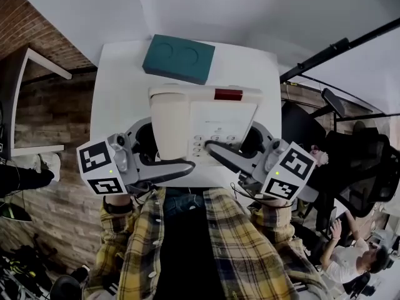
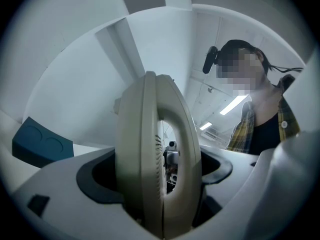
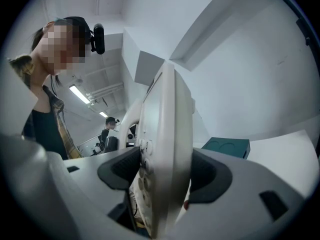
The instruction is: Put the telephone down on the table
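— Left gripper (image 1: pixel 165 161)?
— Clamped tight on the handset (image 1: pixel 170 124) side of the telephone (image 1: pixel 212 117), at 9 o'clock of its body.
— Right gripper (image 1: pixel 228 152)?
— Closed on the keypad edge, at 3 o'clock.
— And held where?
— Face-up over the near edge of the white table (image 1: pixel 119 99); touching it or not, hard to tell.
— Beyond that?
— Teal box (image 1: pixel 179 58) at 12 o'clock, flat on the table, apart from the telephone

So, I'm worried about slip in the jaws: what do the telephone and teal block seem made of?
The telephone: likely hard moulded plastic, cream, smooth, faint sheen on its curved edges. The teal block: matte, no glare, two round recesses; perhaps foam or plastic, unclear.
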A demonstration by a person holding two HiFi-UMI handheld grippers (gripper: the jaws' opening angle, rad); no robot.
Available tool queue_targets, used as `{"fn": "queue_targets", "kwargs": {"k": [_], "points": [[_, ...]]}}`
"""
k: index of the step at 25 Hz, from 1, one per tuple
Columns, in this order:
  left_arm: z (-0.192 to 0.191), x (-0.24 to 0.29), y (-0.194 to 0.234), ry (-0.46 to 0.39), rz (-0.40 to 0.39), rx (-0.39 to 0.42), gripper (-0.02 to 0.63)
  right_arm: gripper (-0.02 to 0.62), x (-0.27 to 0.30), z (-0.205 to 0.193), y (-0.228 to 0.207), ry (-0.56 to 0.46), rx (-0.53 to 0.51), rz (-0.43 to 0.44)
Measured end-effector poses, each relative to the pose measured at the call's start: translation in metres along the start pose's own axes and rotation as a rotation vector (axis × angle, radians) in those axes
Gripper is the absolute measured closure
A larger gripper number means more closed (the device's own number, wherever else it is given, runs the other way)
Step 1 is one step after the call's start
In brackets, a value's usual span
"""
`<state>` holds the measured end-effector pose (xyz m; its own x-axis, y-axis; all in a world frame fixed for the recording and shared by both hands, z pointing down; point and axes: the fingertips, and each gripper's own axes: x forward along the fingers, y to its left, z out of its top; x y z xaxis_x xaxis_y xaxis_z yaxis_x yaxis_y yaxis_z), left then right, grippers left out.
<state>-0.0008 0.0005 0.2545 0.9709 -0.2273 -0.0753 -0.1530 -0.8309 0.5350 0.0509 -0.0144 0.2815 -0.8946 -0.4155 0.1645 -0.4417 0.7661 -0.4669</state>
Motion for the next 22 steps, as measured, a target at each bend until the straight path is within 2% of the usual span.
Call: {"fn": "queue_targets", "kwargs": {"k": [7,22], "points": [[0.008,-0.001,0.007,0.012,-0.014,0.005,0.19,0.318,0.007,0.005,-0.004,-0.029,0.012,-0.012],[0.003,0.001,0.028,0.036,-0.008,-0.028,0.189,0.318,0.015,-0.001,-0.023,-0.004,0.042,-0.025]]}}
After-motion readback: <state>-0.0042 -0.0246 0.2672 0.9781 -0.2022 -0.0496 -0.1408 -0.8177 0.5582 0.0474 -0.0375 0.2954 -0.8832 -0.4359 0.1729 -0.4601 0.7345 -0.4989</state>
